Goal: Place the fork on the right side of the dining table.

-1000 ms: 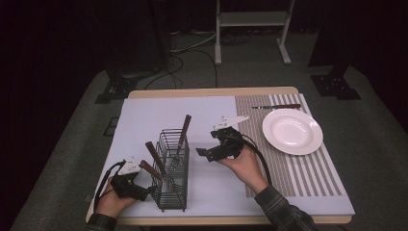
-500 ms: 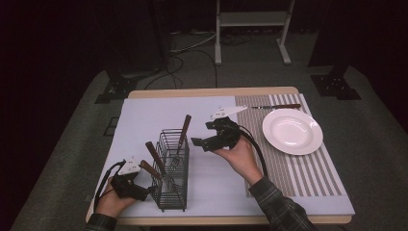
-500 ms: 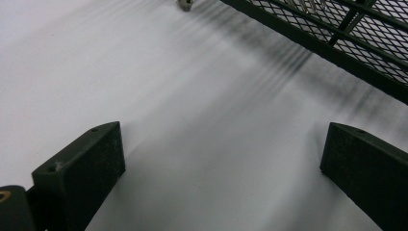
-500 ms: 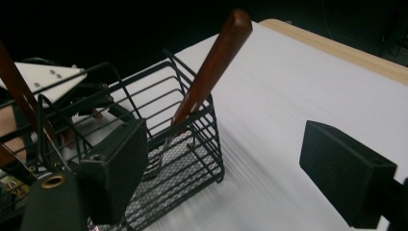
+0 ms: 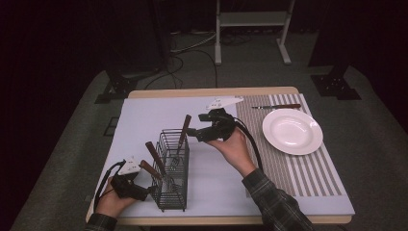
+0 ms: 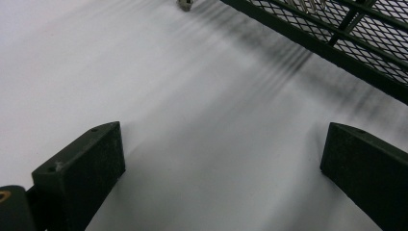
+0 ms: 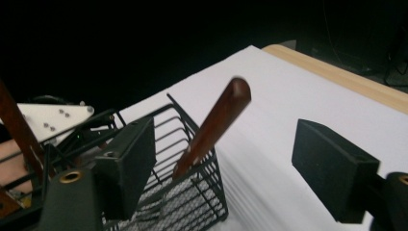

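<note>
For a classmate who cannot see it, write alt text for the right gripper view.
A brown wooden utensil handle leans out of a black wire basket, framed between the right gripper's open black jaws, which have just been closing without touching it. Beneath lies a white mat on a wooden table.

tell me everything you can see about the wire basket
The wire basket is a black, boxy caddy of thin metal rods with fine mesh low on its walls, standing upright on the pale mat near the table's front left. Three utensils with brown wooden handles lean out of it, and fork tines show inside. The left gripper sits against its near left side; whether it touches is unclear. The right gripper is beside the farthest handle, its fingers apart around it.
</note>
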`<state>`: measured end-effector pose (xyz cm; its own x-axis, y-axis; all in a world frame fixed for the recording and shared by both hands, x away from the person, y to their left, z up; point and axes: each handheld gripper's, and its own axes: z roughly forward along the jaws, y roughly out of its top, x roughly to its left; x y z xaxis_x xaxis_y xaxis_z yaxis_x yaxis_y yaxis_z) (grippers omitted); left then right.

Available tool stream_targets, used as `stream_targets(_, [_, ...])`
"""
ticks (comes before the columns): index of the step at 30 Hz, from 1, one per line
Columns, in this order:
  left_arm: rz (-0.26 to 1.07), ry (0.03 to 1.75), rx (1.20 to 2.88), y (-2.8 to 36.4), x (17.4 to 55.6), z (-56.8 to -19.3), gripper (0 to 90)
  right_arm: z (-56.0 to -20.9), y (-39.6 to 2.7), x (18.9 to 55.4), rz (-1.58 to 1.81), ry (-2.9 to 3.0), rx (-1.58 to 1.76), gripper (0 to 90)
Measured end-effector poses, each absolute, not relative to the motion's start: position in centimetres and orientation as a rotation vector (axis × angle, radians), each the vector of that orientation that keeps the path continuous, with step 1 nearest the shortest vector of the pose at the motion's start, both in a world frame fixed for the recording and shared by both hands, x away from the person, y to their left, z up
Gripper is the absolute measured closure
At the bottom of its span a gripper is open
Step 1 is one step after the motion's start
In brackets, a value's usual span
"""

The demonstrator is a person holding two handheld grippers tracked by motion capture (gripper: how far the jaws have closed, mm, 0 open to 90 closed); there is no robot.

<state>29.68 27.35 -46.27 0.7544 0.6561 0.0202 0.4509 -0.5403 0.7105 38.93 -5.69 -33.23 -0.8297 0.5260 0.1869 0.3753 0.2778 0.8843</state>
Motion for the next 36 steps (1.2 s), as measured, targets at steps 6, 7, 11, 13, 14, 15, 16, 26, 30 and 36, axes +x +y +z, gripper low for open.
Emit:
stream_targets(6, [0.370,0.825,2.235,27.4,29.7,-46.3,0.0,-33.0,-5.0,39.6,1.630,2.382,0.845,27.6])
stream_targets(7, [0.370,0.825,2.235,27.4,29.7,-46.3,0.0,-33.0,-4.9,39.7,1.629,2.383,0.847,27.8])
stream_targets(11, [0.370,0.825,2.235,27.4,29.7,-46.3,0.0,-33.0,-4.5,40.1,1.638,2.384,0.848,31.8])
stream_targets(13, [0.370,0.825,2.235,27.4,29.7,-46.3,0.0,-33.0,-4.4,40.2,1.649,2.380,0.852,33.5])
stream_targets(14, [0.370,0.825,2.235,27.4,29.7,-46.3,0.0,-33.0,-4.3,40.3,1.658,2.378,0.850,36.3])
stream_targets(15, [0.370,0.825,2.236,27.4,29.7,-46.3,0.0,-33.0,-4.3,40.3,1.662,2.377,0.849,36.9])
stream_targets(16, [0.370,0.821,2.242,27.4,29.7,-46.2,0.0,-32.9,-4.2,40.4,1.665,2.376,0.846,38.2])
stream_targets(26, [0.370,0.823,2.239,27.4,29.7,-46.3,0.0,-33.1,-3.6,40.7,1.677,2.386,0.840,55.1])
stream_targets(30, [0.371,0.823,2.238,27.4,29.7,-46.3,0.0,-33.1,-3.5,40.6,1.665,2.391,0.840,60.3])
stream_targets(36, [0.370,0.823,2.238,27.4,29.7,-46.3,0.0,-32.9,-3.8,40.4,1.670,2.384,0.834,67.0])
